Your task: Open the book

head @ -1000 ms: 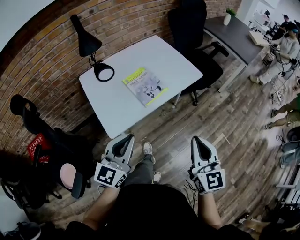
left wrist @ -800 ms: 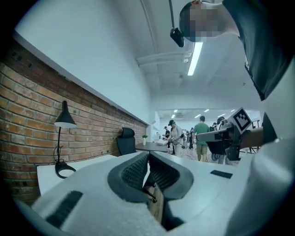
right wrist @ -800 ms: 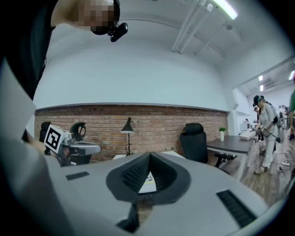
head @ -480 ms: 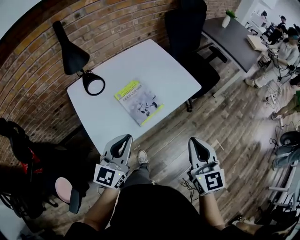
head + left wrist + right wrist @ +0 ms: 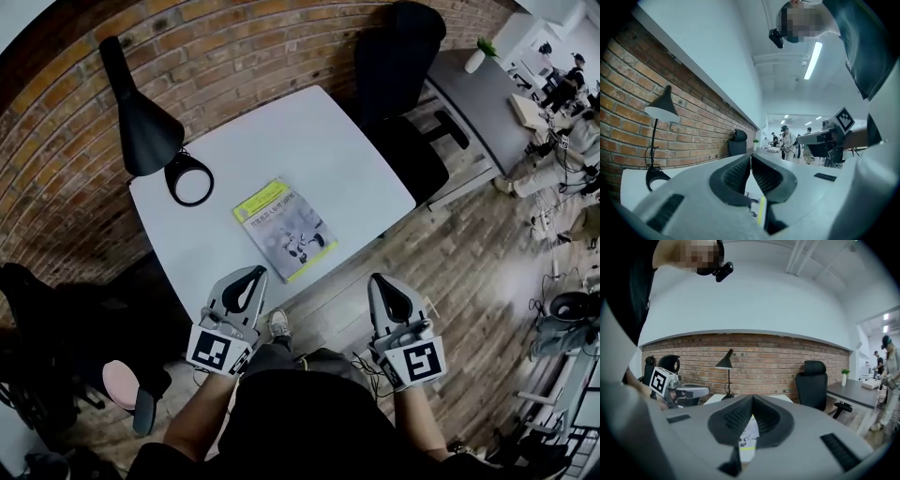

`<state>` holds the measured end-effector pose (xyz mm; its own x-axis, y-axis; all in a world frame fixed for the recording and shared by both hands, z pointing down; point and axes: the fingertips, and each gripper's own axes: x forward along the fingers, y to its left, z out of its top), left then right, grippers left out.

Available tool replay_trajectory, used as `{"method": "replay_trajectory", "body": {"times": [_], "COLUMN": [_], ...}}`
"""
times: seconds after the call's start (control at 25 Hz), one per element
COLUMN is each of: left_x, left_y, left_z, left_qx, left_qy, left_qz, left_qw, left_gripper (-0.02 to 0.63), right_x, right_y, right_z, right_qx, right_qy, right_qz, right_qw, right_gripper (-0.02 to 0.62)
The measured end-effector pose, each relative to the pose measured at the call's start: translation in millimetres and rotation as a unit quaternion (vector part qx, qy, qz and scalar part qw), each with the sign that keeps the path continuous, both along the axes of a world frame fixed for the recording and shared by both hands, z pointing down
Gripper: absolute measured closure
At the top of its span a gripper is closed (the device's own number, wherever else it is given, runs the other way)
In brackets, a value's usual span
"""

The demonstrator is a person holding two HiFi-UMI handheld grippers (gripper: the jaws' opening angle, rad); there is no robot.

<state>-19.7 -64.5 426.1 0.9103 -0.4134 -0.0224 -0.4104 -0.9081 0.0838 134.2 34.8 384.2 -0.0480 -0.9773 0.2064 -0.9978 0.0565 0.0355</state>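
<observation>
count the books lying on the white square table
1. A closed yellow-and-white paperback book lies near the front edge of the white square table, to the right of the black desk lamp. The head view shows the whole tabletop, so none seems hidden.

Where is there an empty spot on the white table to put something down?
Biggest bare patch: the white table between the yellow-edged book and the black office chair. A smaller one lies left of the book, in front of the black desk lamp, whose corner is crowded.
</observation>
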Motion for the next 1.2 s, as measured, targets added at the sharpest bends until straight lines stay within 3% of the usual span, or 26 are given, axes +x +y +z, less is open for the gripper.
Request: {"method": "replay_trajectory", "body": {"times": [0.32, 0.76, 1.2], "left_x": [19, 11, -1], "left_y": [-13, -19, -15], "left_z": [4, -20, -12], "left_qx": [-0.006, 0.017, -0.003], "left_qy": [-0.010, -0.029, -0.045], "left_qz": [-0.014, -0.101, -0.143], "left_qw": [0.9998, 0.9944, 0.9887], "left_gripper": [0.574, 0.574, 0.574], "right_x": [19, 43, 51], "right_y": [-26, -73, -107], "right_z": [9, 36, 102], "right_qx": [-0.010, -0.013, -0.078], "right_qy": [-0.008, -0.032, -0.059], "right_qz": [-0.020, -0.077, -0.117], "right_qw": [1.000, 0.996, 0.988], "right_gripper": [0.581, 0.581, 0.578]}}
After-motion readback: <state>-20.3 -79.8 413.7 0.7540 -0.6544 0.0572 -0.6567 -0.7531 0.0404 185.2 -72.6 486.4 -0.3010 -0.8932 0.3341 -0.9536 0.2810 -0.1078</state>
